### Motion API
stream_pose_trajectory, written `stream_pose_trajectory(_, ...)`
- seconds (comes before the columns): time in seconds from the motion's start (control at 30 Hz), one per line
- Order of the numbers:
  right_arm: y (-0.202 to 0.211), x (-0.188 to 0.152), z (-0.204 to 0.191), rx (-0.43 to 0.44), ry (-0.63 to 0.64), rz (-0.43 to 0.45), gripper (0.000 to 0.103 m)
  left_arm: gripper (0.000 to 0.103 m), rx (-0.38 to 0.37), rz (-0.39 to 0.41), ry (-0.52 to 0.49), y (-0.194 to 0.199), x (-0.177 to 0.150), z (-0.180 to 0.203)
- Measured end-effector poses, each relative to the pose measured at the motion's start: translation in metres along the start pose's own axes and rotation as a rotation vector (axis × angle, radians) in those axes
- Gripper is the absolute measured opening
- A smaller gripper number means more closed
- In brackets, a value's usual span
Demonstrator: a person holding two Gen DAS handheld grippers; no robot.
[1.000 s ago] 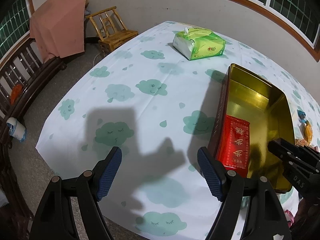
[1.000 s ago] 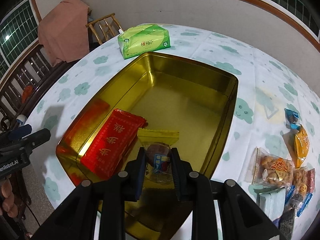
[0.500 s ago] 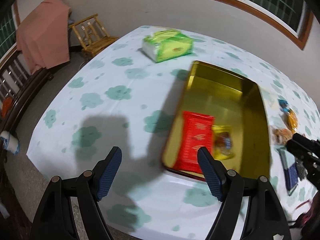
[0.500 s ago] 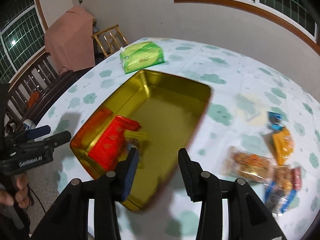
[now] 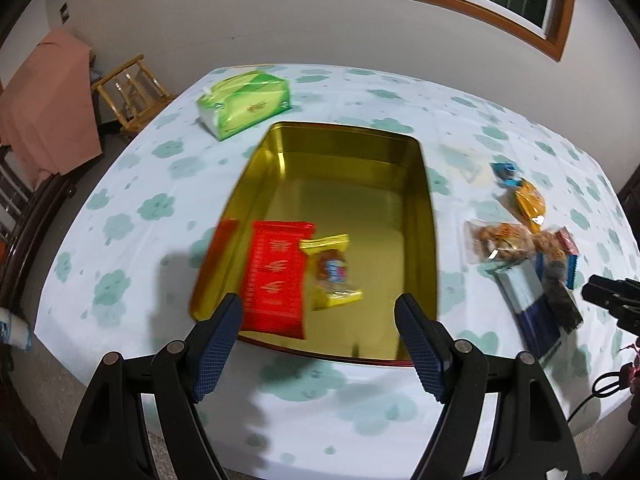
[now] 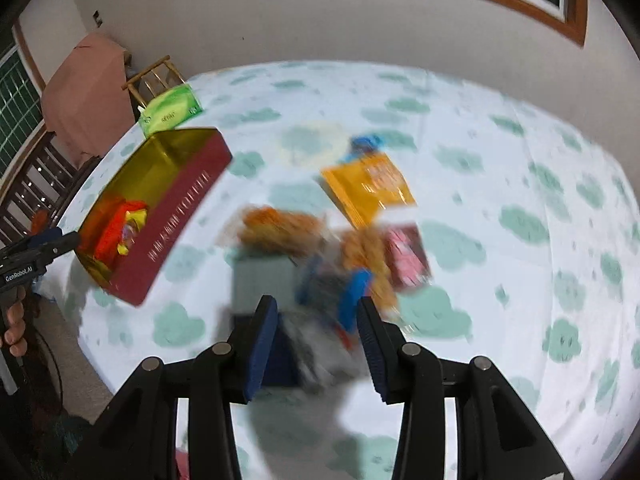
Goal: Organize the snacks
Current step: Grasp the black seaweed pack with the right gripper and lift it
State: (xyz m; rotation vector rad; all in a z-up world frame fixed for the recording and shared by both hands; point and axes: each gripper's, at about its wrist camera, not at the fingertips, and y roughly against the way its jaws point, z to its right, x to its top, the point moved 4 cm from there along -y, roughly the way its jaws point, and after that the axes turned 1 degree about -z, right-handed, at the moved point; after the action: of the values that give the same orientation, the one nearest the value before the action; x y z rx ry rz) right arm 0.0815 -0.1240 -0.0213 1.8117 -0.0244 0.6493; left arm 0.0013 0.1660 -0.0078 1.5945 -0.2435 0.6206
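- The left tool [image 5: 318, 332] hangs above the near end of the gold-lined rectangular metal tin [image 5: 424, 216], its blue-padded fingers [image 5: 218, 344] wide apart with nothing between them.
- The tin stands on the bench [image 5: 132, 200], which wears a white cloth printed with green clouds; from the right wrist view its outer wall is dark red [image 6: 180, 216].
- Two snacks lie at the tin's near left corner: a flat red packet with pale lettering [image 5: 276, 272] and, just beside it on the right, a yellow-edged clear wrapper holding a brown cake [image 5: 332, 268]. The rest of the tin floor is bare.
- The right tool [image 6: 316, 336] is poised over the heap of loose snacks [image 6: 340, 256] lying on the cloth to the right of the tin. Its jaws have just been opening and stand partly apart; nothing is clamped, though the blurred packets beneath show through the gap.
- In the heap: an orange-yellow foil packet [image 6: 368, 188], a small blue wrapper [image 6: 366, 142] behind it, a clear bag of brown biscuits [image 6: 280, 228], a pink packet [image 6: 406, 256] and a pale blue-grey flat box [image 6: 264, 284]. The picture is too smeared to tell the rest apart.
- A green soft pack of tissues [image 5: 246, 104] sits on the cloth beyond the tin, apart from it.
- A person's hand [image 6: 14, 324] grips the left tool's handle at the left edge of the right wrist view.
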Motion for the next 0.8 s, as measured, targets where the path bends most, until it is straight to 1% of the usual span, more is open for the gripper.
stream_pose_trajectory(0.1,-0.010,-0.009,0.006,0.052,-0.009,-0.028,0.042,0.075,-0.003,-0.003,-0.020,0.002,-0.002,0.012)
stream_pose_trajectory(0.17,-0.015,-0.013,0.008,0.089,-0.008,-0.037,0.042,0.075,-0.001,-0.004,-0.035,0.003,-0.003,0.020)
stream_pose_trajectory(0.23,-0.021,-0.015,0.009,0.108,-0.003,-0.046,0.042,0.075,-0.002,-0.006,-0.044,0.004,-0.004,0.025)
stream_pose_trajectory(0.3,-0.025,-0.017,0.009,0.150,0.000,-0.052,0.042,0.075,-0.003,-0.010,-0.052,0.005,-0.005,0.030)
stream_pose_trajectory(0.43,-0.036,-0.021,0.009,0.184,0.009,-0.084,0.042,0.075,-0.006,-0.018,-0.062,0.004,-0.006,0.038)
stream_pose_trajectory(0.57,-0.039,-0.026,0.007,0.186,0.011,-0.074,0.037,0.075,-0.011,-0.026,-0.077,0.002,-0.007,0.046)
stream_pose_trajectory(0.7,-0.038,-0.029,0.000,0.147,0.006,-0.054,0.036,0.075,-0.022,-0.032,-0.086,-0.001,-0.007,0.053)
stream_pose_trajectory(0.8,-0.039,-0.031,-0.008,0.133,-0.018,-0.050,0.036,0.075,-0.034,-0.038,-0.093,-0.003,-0.008,0.059)
